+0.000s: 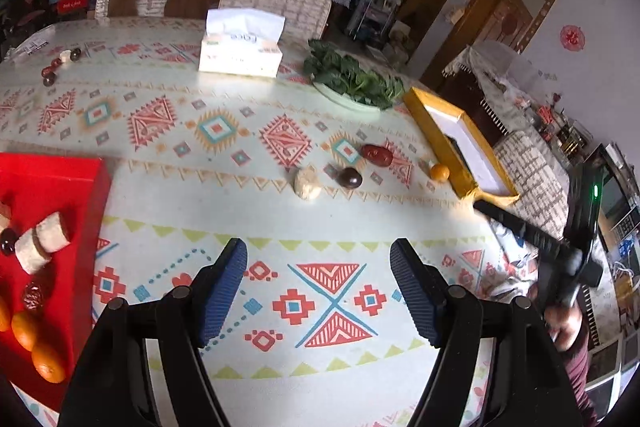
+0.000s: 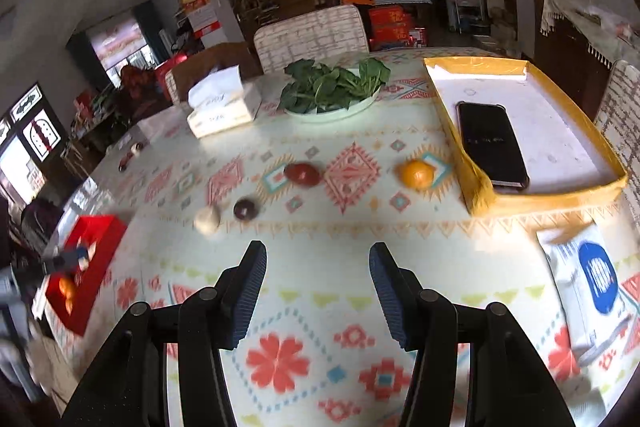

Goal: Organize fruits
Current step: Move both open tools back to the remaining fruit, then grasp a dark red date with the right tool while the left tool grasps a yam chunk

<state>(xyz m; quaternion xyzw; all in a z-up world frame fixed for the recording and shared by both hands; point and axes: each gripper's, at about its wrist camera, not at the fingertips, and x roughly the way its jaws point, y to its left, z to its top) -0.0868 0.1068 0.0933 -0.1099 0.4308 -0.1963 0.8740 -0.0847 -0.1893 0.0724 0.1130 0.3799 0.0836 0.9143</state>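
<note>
- Four loose fruits lie in a loose row on the patterned tablecloth, ahead of both grippers: a pale, rough, rounded lump, a dark glossy round fruit just right of it, a red oblong date a little farther back, and a small orange kumquat at the right end.
- The right wrist view shows the same row: pale lump, dark fruit, red date, and kumquat near the tray's left wall.
- A red box sits at the near left of the table; inside are two pale cylindrical pieces, a dark round fruit, a brown wrinkled fruit and several kumquats.
- The left gripper hovers above the cloth with its blue-padded fingers spread wide, holding nothing.
- The right gripper is likewise spread, empty, above the cloth near the row.
- A yellow-rimmed shallow tray stands at the right, with a black phone lying in it.
- Farther back stand a white plate of green leaves and a tissue box to its left.
- A few more small fruits lie at the far left of the table.
- A white packet with a blue circle lies at the near right edge.
</note>
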